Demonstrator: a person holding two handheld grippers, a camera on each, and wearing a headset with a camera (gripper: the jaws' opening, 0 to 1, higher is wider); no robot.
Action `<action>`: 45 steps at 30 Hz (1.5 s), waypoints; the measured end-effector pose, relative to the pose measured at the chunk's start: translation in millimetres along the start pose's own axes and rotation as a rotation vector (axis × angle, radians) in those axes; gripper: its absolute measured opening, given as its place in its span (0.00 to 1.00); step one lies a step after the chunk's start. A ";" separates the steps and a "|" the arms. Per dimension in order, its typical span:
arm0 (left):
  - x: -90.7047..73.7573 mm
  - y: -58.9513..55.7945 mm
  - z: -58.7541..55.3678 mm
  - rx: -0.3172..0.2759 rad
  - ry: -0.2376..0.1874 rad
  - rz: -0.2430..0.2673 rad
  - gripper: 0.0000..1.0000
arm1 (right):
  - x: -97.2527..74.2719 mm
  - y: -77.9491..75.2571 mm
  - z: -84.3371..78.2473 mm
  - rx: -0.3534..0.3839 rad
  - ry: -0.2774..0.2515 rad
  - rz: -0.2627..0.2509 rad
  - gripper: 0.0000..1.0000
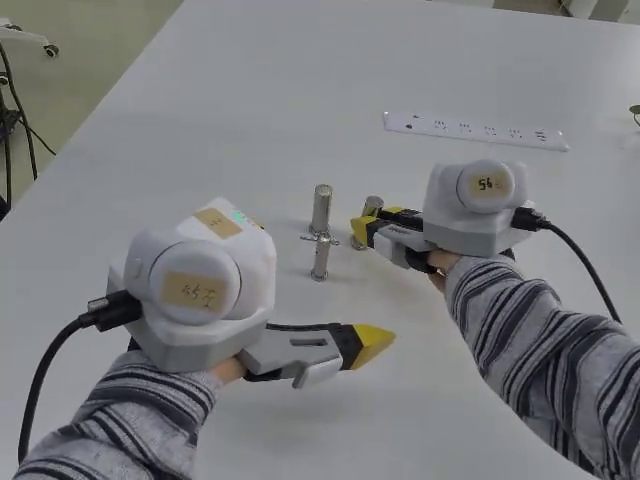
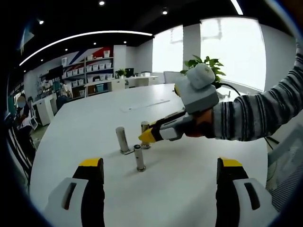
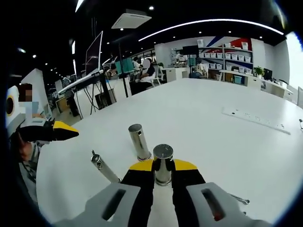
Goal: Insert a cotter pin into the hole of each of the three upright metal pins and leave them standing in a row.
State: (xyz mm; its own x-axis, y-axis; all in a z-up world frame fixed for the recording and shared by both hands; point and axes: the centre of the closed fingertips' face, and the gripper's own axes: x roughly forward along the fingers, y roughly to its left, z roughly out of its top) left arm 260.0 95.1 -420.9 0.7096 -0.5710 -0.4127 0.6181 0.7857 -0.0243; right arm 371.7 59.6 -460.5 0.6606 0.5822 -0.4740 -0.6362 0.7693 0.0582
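Three upright metal pins stand close together mid-table. The near pin (image 1: 320, 257) has a thin cotter pin (image 1: 320, 238) crossing its shaft. Behind it stands a bare pin (image 1: 321, 207). My right gripper (image 1: 361, 229) is shut on the third pin (image 1: 372, 207), its yellow-tipped jaws pressed against both sides of that pin (image 3: 163, 161). My left gripper (image 1: 371, 345) hovers nearer to me and to the left, open with its jaws wide apart (image 2: 160, 165) and nothing between them. A loose cotter pin (image 3: 235, 200) lies on the table beside the right gripper.
A white power strip (image 1: 476, 131) lies at the back right of the white table (image 1: 250, 90). The table's left edge drops to the floor, where a wheeled stand (image 1: 30, 40) is. Open tabletop lies around the pins.
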 end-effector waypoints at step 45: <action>-1.2 -1.9 -3.9 0.012 0.016 0.001 0.99 | -90.4 24.7 -58.2 -0.011 0.036 -0.118 0.08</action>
State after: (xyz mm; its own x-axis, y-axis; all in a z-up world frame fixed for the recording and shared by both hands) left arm 256.6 95.2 -423.9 0.7052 -0.5660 -0.4270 0.6210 0.7837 -0.0132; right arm 273.1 10.7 -467.3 0.7164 0.4777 -0.5084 -0.5595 0.8288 -0.0097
